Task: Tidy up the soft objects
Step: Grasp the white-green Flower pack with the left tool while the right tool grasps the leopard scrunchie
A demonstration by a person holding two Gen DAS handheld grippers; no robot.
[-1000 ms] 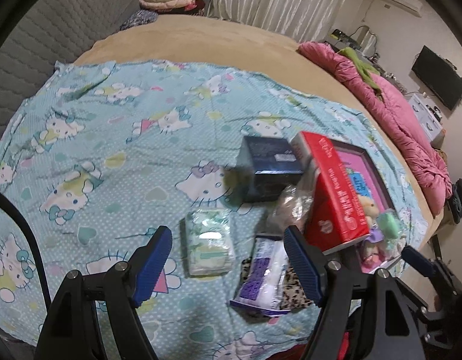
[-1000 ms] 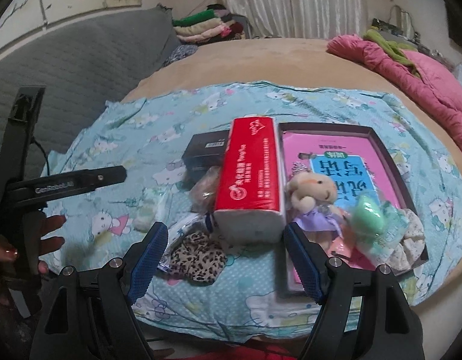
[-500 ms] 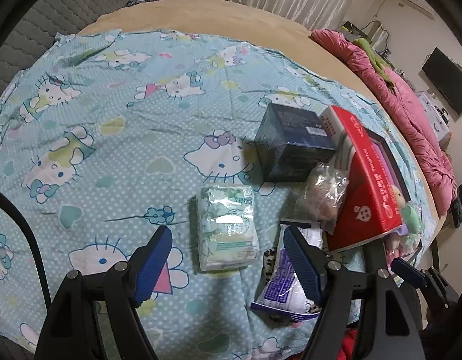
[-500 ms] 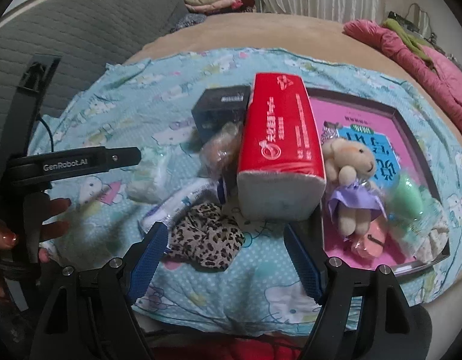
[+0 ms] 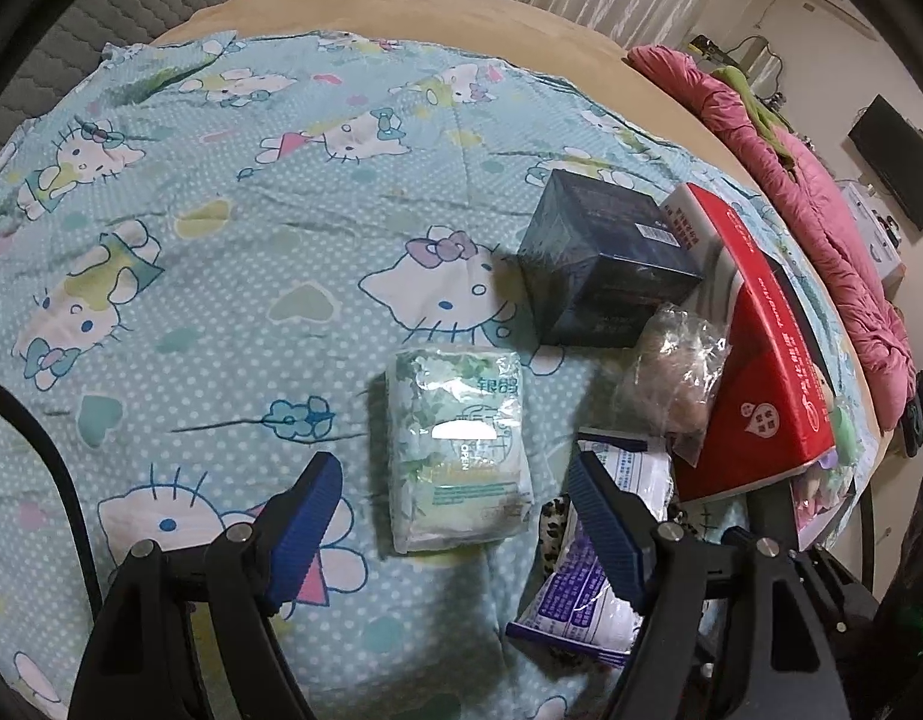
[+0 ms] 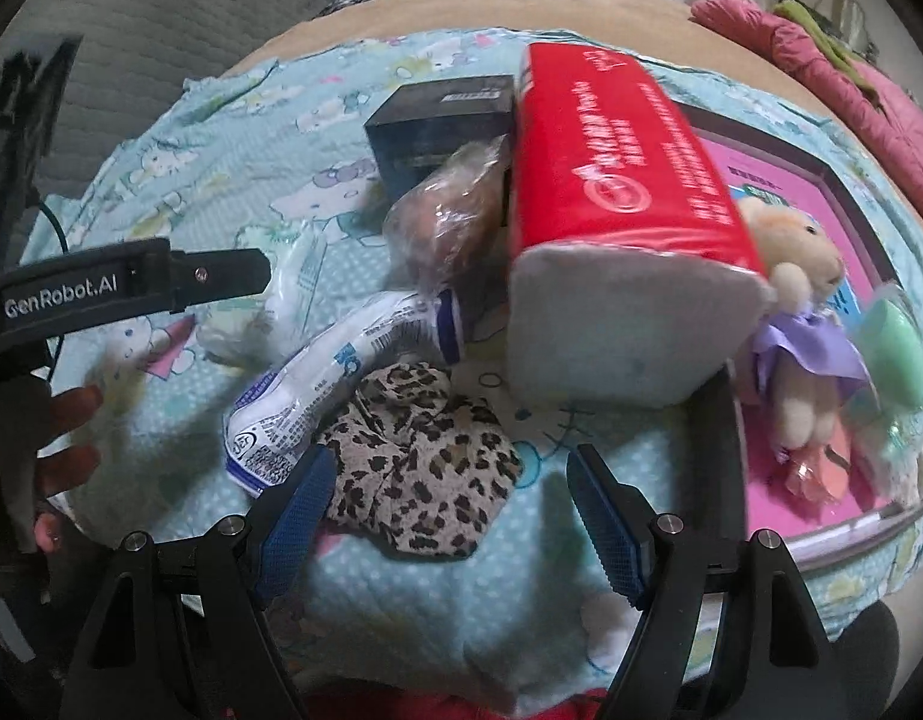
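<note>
Left tool (image 5: 455, 525): both blue-padded fingers (image 5: 302, 525) angled steeply downward, jaws standing wide apart, nothing pressed between the pads. Right tool (image 6: 449, 519): likewise tilted steeply downward, jaws spread wide, pads (image 6: 605, 519) free of contact. In the right wrist view the left tool's black body crosses the left edge, and the person's hand (image 6: 59, 450) grips its handle, fingertips curled around it.
</note>
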